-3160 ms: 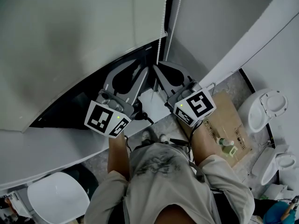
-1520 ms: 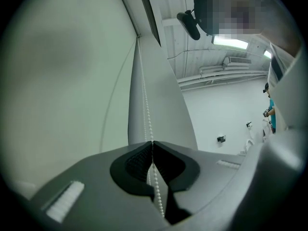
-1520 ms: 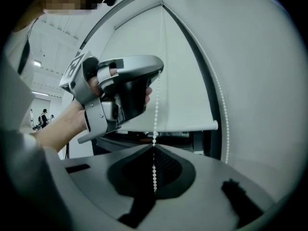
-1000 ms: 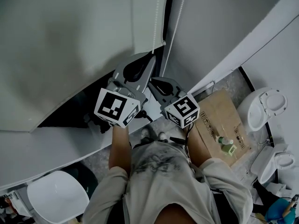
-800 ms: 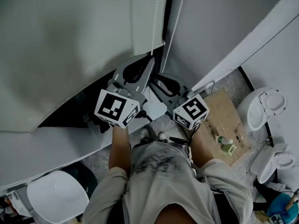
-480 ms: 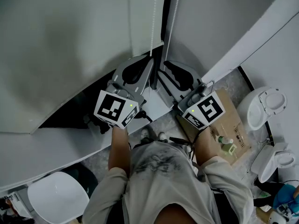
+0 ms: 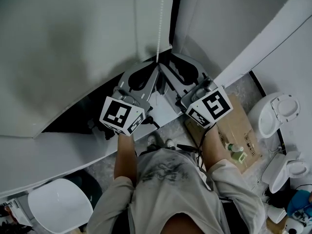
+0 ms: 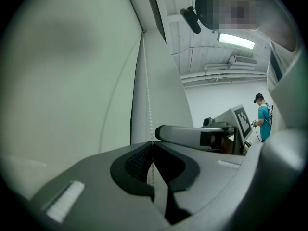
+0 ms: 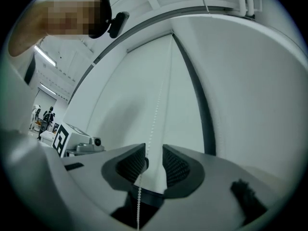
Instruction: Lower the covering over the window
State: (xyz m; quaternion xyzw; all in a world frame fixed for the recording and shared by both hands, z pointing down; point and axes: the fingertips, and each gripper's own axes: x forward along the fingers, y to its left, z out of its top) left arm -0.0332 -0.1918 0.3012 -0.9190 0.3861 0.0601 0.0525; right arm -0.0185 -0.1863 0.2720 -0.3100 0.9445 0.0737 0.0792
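A pale roller blind [image 7: 73, 48] covers most of the window, with a dark strip of glass [image 7: 83, 108] showing under its bottom edge. Its white bead chain [image 7: 159, 23] hangs down at the blind's right side. My left gripper [image 7: 156, 71] is shut on the chain; in the left gripper view the bead chain [image 8: 148, 100] runs down into the closed left gripper [image 8: 152, 144]. My right gripper [image 7: 169, 66] stands just right of it at the same height. In the right gripper view the right gripper [image 9: 154, 165] is open, and the bead chain [image 9: 156, 114] passes between the pads, close to the left one.
A grey window sill [image 7: 63, 152] runs below the glass. On the floor to the right lie a flattened cardboard box [image 7: 239, 126] with a bottle [image 7: 236, 152], and white toilets [image 7: 275, 113]. A white lid [image 7: 61, 206] is at the lower left. A person in blue [image 8: 262, 121] stands far off.
My right gripper has risen from below the left gripper to beside it, its tips now level with the left one's at the chain. The left gripper has stayed put, still shut.
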